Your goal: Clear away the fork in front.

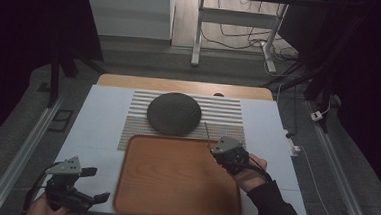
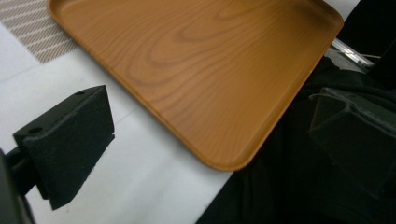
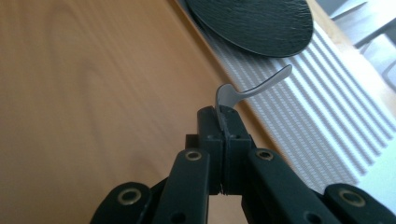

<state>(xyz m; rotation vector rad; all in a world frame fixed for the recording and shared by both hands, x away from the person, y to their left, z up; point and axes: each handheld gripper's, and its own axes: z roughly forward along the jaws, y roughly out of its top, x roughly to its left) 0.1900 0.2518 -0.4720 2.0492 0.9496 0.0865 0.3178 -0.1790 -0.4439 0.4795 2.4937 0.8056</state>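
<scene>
— High view first: what's the biggest thing on the desk point(image 1: 97, 117)?

— The wooden tray point(image 1: 174, 179), lying flat at the middle of the near edge. Behind it a striped mat point(image 1: 228, 117) runs toward the far edge, and a dark round plate point(image 1: 173, 113) sits on the mat just beyond the tray's far rim.

— And the tongs?

— The left tongs point(image 1: 98, 184) hang over the near left corner, just beside the tray's left rim, jaws spread wide. The left gripper view shows that gap, with white desk top and the tray's corner point(image 2: 224, 158) between them.

— The right?

— The right tongs point(image 3: 223, 122) are at the tray's far right corner, pressed together on a thin grey utensil handle point(image 3: 254, 88). It curves up out of the jaws toward the mat and plate point(image 3: 261, 23). What its gripped end is, I cannot tell.
</scene>
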